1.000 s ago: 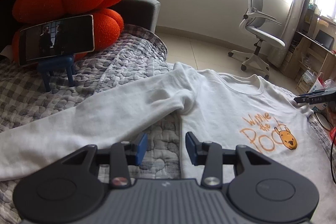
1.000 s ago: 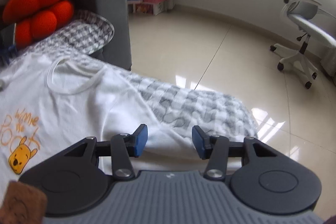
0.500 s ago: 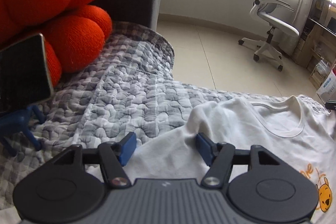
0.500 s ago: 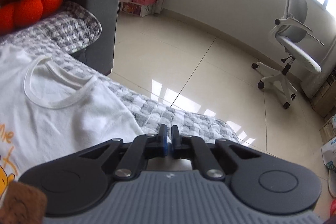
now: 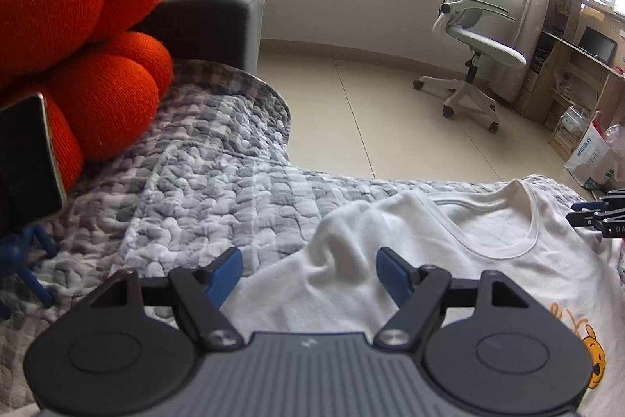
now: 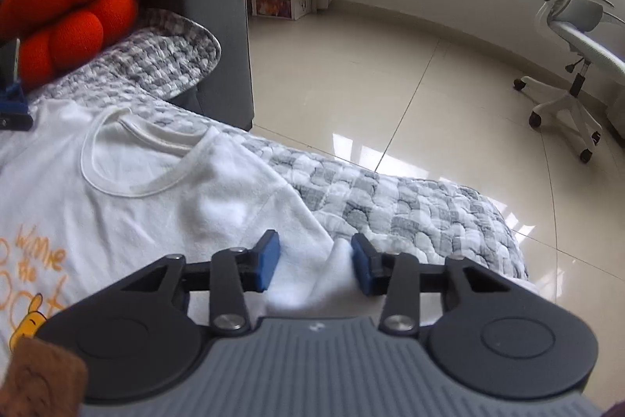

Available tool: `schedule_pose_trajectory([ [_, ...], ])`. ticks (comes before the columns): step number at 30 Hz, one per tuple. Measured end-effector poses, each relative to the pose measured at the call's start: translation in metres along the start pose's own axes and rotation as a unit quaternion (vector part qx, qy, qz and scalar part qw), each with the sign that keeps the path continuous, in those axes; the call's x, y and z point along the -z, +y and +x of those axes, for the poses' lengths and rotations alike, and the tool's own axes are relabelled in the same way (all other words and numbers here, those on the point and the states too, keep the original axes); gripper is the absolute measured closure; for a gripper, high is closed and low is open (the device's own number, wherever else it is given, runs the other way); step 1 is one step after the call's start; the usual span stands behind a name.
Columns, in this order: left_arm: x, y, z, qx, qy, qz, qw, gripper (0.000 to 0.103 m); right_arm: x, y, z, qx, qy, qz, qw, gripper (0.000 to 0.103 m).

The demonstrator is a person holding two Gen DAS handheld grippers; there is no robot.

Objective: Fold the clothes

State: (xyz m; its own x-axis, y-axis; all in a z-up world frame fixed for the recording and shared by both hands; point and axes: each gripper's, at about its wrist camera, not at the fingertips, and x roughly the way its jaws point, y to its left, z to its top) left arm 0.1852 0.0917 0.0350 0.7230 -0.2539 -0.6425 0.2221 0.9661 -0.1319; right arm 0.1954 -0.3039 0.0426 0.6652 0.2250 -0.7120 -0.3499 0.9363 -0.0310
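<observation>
Garment: the white sweatshirt (image 5: 449,272) is lying face up on the grey quilted blanket (image 5: 203,190), its round collar (image 5: 504,221) pointing toward the far edge of the bed and its orange print toward the near side.
Long axis: the body is running near to far; the shoulders are spreading left to right between the two tools.
Left gripper (image 5: 308,272): it is hovering over the left shoulder, where the cloth is bunching into a soft ridge; its jaws have just been opening and are standing wide, nothing pinched.
Right gripper (image 6: 315,264): it is sitting at the right shoulder seam, at the garment's right edge; its jaws have just been opening again to a narrow gap, a raised fold of white cloth lying between the blue pads (image 6: 267,260), which are not visibly pressing on it.
Nearer hand: each is working its own shoulder; neither is closer overall.
Containers: none is taking part.
Next move, judged: both are probably needing to close on the shoulders.
</observation>
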Motion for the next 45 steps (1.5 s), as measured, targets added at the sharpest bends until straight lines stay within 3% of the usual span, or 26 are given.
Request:
schedule_pose_trajectory([
  [1, 0.000, 0.001, 0.001, 0.007, -0.002, -0.004, 1.0000, 0.027, 0.000, 0.001, 0.000, 0.010, 0.001, -0.004, 1.000, 0.090],
  [4, -0.001, 0.000, 0.002, 0.022, -0.005, -0.007, 0.9997, 0.027, -0.001, 0.001, -0.001, 0.021, -0.003, -0.015, 1.000, 0.094],
  [6, -0.004, -0.007, 0.007, 0.011, 0.000, 0.008, 0.9999, 0.027, -0.002, 0.001, -0.003, 0.027, -0.009, -0.018, 0.999, 0.095],
  [8, -0.005, -0.012, 0.017, -0.007, 0.009, 0.020, 0.9997, 0.038, -0.003, 0.002, -0.002, 0.034, -0.011, -0.022, 0.999, 0.096],
  [9, -0.005, -0.014, 0.021, -0.013, 0.013, 0.026, 0.9995, 0.055, -0.003, 0.002, 0.000, 0.037, -0.009, -0.025, 0.999, 0.096],
  [10, -0.004, -0.016, 0.023, -0.017, 0.015, 0.033, 0.9992, 0.063, -0.003, 0.002, 0.002, 0.039, -0.007, -0.028, 0.999, 0.096],
  [12, -0.002, -0.022, 0.023, -0.021, 0.011, 0.050, 0.9985, 0.070, -0.003, 0.003, 0.001, 0.039, -0.010, -0.033, 0.999, 0.095],
  [14, -0.002, -0.025, 0.020, -0.020, 0.008, 0.059, 0.9980, 0.082, -0.004, 0.002, -0.002, 0.019, -0.018, -0.027, 0.999, 0.086],
  [16, -0.002, -0.026, 0.019, -0.021, 0.009, 0.057, 0.9981, 0.090, -0.004, -0.002, -0.007, -0.006, -0.034, -0.018, 0.999, 0.046],
  [18, -0.003, -0.026, 0.021, -0.026, 0.009, 0.053, 0.9982, 0.093, -0.002, -0.004, -0.008, -0.022, -0.040, -0.010, 0.999, 0.043],
  [21, -0.002, -0.028, 0.019, -0.034, 0.003, 0.052, 0.9980, 0.096, 0.002, -0.001, 0.005, -0.012, -0.020, -0.005, 1.000, 0.071],
  [22, -0.002, -0.028, 0.017, -0.036, -0.001, 0.050, 0.9981, 0.097, 0.002, 0.001, 0.006, -0.010, -0.018, -0.009, 1.000, 0.085],
  [24, -0.003, -0.028, 0.011, -0.046, -0.015, 0.050, 0.9976, 0.097, -0.001, 0.007, 0.005, 0.007, -0.020, -0.025, 0.999, 0.098],
  [29, -0.010, -0.027, -0.001, -0.061, -0.048, 0.038, 0.9963, 0.098, -0.016, 0.016, -0.011, 0.051, -0.057, -0.068, 0.995, 0.099],
  [32, -0.007, -0.029, 0.011, -0.087, -0.042, 0.039, 0.9945, 0.097, -0.021, 0.021, 0.000, 0.066, -0.048, -0.090, 0.993, 0.099],
  [35, 0.003, -0.031, 0.022, -0.102, -0.033, 0.040, 0.9934, 0.097, -0.012, 0.021, 0.031, 0.079, -0.011, -0.118, 0.990, 0.099],
  [38, 0.009, -0.038, 0.021, -0.116, -0.042, 0.070, 0.9898, 0.097, -0.010, 0.012, 0.034, 0.070, -0.028, -0.094, 0.993, 0.098],
  [39, 0.008, -0.039, 0.020, -0.117, -0.043, 0.071, 0.9897, 0.095, -0.011, 0.008, 0.033, 0.067, -0.031, -0.076, 0.994, 0.095],
  [42, 0.002, -0.031, 0.010, -0.107, -0.047, 0.045, 0.9921, 0.083, -0.010, 0.007, 0.022, 0.093, -0.052, -0.069, 0.992, 0.066],
  [45, 0.002, -0.026, -0.009, -0.112, -0.066, 0.041, 0.9906, 0.071, -0.005, -0.001, -0.002, 0.110, -0.081, -0.027, 0.990, 0.066],
])
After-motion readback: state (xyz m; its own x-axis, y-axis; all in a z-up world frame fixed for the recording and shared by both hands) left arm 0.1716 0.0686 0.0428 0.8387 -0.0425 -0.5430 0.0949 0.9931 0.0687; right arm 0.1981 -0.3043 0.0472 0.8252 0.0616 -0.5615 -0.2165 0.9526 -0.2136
